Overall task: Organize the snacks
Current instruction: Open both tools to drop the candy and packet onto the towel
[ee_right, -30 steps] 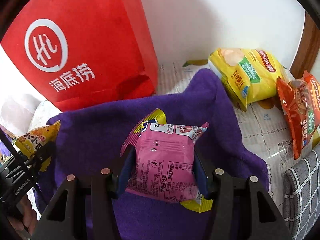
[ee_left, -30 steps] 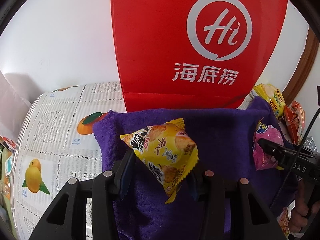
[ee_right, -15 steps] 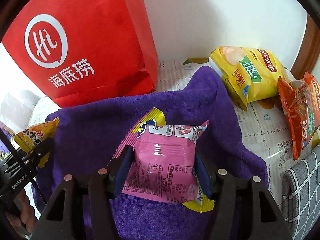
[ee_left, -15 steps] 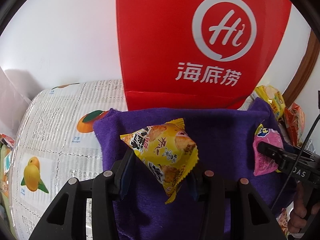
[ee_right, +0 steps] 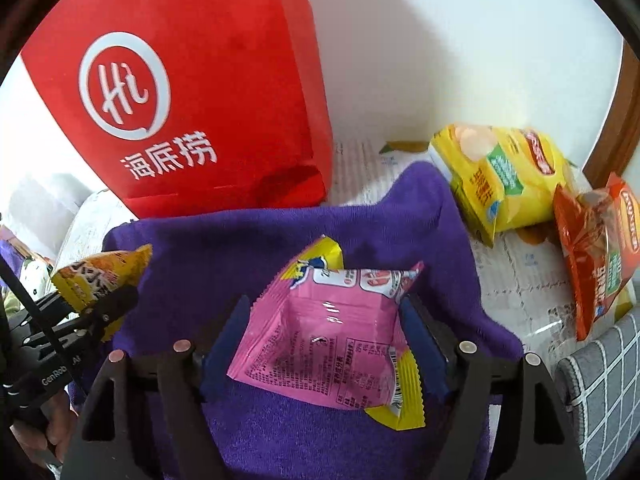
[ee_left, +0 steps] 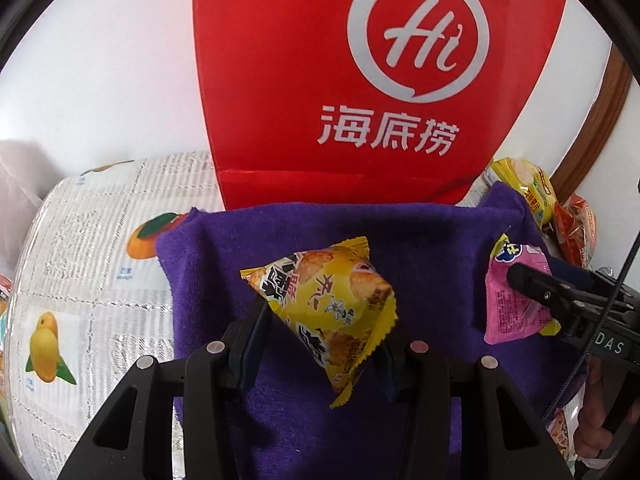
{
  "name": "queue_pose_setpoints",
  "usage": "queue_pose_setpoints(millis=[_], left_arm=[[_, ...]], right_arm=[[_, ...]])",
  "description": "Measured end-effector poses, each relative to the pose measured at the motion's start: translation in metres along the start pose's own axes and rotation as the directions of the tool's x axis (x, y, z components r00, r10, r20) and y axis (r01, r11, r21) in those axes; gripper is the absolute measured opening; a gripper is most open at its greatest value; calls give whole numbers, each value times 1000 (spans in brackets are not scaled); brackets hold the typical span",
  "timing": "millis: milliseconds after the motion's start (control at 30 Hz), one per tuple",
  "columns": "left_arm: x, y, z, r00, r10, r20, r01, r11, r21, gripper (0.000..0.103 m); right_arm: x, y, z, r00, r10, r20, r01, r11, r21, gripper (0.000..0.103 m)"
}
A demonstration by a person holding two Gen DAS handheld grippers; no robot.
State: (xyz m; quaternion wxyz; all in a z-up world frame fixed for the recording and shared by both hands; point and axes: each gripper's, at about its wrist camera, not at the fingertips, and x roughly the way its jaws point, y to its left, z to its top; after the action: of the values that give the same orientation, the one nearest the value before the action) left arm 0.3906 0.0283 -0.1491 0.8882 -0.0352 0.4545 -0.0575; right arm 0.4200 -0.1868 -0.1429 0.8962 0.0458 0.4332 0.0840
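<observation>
My left gripper (ee_left: pixel 320 320) is shut on a yellow snack packet (ee_left: pixel 324 300) and holds it above the purple towel (ee_left: pixel 420 248). My right gripper (ee_right: pixel 324 320) is shut on a pink snack packet (ee_right: pixel 332 344) above the same towel (ee_right: pixel 240 248). The pink packet (ee_left: pixel 516 300) and right gripper show at the right of the left wrist view. The yellow packet (ee_right: pixel 96 280) shows at the left of the right wrist view. A tall red paper bag (ee_left: pixel 360 80) with a white "Hi" logo stands upright just behind the towel; it also shows in the right wrist view (ee_right: pixel 192 92).
A yellow chip bag (ee_right: pixel 504 176) and an orange-red snack bag (ee_right: pixel 600 248) lie right of the towel by a wooden frame (ee_right: pixel 616 120). A grey checked cloth (ee_right: pixel 600 392) lies at the lower right. The fruit-print tablecloth (ee_left: pixel 80 280) spreads left. A white wall stands behind.
Both grippers, still holding their packets, have moved a little forward and up toward the red bag, which looms larger in both views.
</observation>
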Motion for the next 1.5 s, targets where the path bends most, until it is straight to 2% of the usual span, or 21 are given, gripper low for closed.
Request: queue_pose_setpoints(millis=[67, 367, 467, 600, 867, 1233, 1500], left_arm=[[0, -2, -1, 1000, 4, -3, -4, 1000, 6, 45], [7, -7, -1, 999, 12, -36, -11, 1000, 19, 45], [8, -10, 0, 999, 20, -39, -19, 1000, 19, 52], [2, -13, 2, 999, 36, -17, -36, 999, 23, 69], [-9, -22, 6, 999, 31, -7, -31, 999, 33, 71], [-68, -18, 6, 998, 27, 54, -28, 999, 27, 71], [-135, -14, -22, 995, 33, 91, -36, 999, 30, 71]], right_arm=[[-4, 0, 1, 1000, 5, 22, -5, 1000, 9, 84], [-16, -5, 5, 998, 21, 65, -24, 999, 34, 88], [-22, -7, 7, 996, 34, 81, -38, 998, 51, 88], [-26, -7, 8, 996, 39, 86, -43, 998, 55, 88], [-45, -1, 8, 992, 29, 119, -35, 998, 50, 88], [-97, 9, -10, 987, -42, 153, 37, 999, 31, 88], [-149, 16, -39, 989, -33, 146, 27, 999, 39, 88]])
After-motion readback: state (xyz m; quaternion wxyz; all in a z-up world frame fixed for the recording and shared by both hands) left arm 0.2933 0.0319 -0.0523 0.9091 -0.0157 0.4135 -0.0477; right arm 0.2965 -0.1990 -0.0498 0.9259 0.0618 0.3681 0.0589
